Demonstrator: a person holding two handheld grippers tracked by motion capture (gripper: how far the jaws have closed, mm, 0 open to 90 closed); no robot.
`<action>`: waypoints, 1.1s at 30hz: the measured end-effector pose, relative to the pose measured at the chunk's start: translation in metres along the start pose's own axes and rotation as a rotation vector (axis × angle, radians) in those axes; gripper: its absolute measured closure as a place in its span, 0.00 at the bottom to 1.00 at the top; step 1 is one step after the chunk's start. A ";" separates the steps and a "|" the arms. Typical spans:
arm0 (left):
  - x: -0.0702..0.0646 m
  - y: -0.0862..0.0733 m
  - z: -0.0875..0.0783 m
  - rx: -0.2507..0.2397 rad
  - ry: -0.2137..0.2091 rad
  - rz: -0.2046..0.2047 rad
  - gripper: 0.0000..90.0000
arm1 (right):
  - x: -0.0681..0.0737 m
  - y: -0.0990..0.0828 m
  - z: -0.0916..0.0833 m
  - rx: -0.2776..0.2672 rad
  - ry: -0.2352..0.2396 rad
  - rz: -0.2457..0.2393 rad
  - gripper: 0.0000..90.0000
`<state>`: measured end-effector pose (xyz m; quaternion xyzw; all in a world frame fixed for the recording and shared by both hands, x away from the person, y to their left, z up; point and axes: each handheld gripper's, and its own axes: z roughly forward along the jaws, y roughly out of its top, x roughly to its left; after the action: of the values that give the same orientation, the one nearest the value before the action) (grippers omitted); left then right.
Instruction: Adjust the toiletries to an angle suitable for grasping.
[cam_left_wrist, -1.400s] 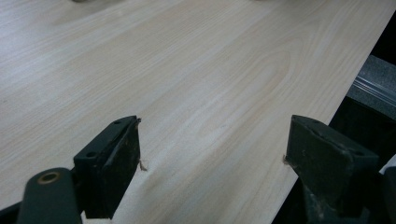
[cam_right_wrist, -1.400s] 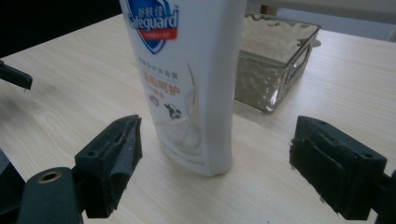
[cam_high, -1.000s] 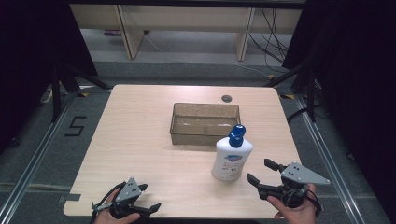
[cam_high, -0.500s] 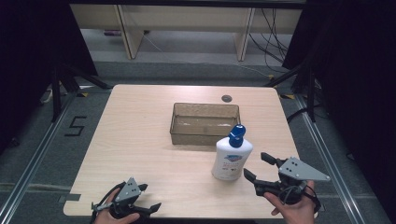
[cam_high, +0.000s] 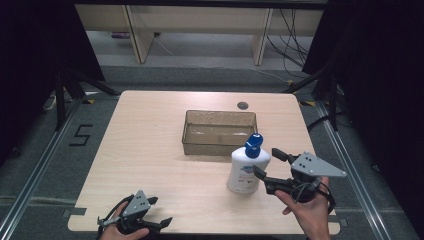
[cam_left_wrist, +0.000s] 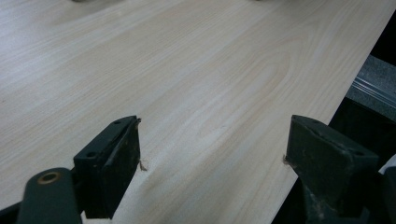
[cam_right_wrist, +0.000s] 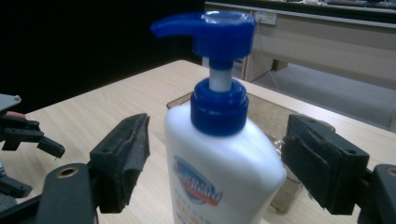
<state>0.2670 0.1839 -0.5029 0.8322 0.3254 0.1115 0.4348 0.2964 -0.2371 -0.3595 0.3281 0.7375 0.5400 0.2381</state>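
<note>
While upright, pump bottle (cam_high: 247, 170) fronts tray (cam_high: 219, 146)

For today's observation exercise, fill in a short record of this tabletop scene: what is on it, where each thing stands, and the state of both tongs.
Table: light wooden table
Bottle: white pump bottle with blue pump head, upright, just in front of the tray's right end
Tray: clear brownish tray, mid-table, looks empty
Right tongs: right tongs open, jaws either side of the bottle, not closed on it
Left tongs: left tongs open, at the table's near left edge, holding nothing
</note>
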 end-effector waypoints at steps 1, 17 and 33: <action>0.000 0.000 0.000 0.001 0.002 -0.001 0.19 | -0.001 0.001 0.002 -0.015 -0.009 -0.019 0.26; 0.000 0.000 0.000 0.000 0.000 0.001 0.19 | -0.009 0.014 0.019 -0.037 0.025 0.012 0.31; -0.001 0.000 0.000 -0.014 0.002 -0.006 0.19 | -0.012 0.018 0.030 -0.043 0.043 0.000 0.42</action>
<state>0.2660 0.1828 -0.5034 0.8281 0.3276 0.1131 0.4406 0.3297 -0.2226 -0.3520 0.3115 0.7307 0.5625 0.2292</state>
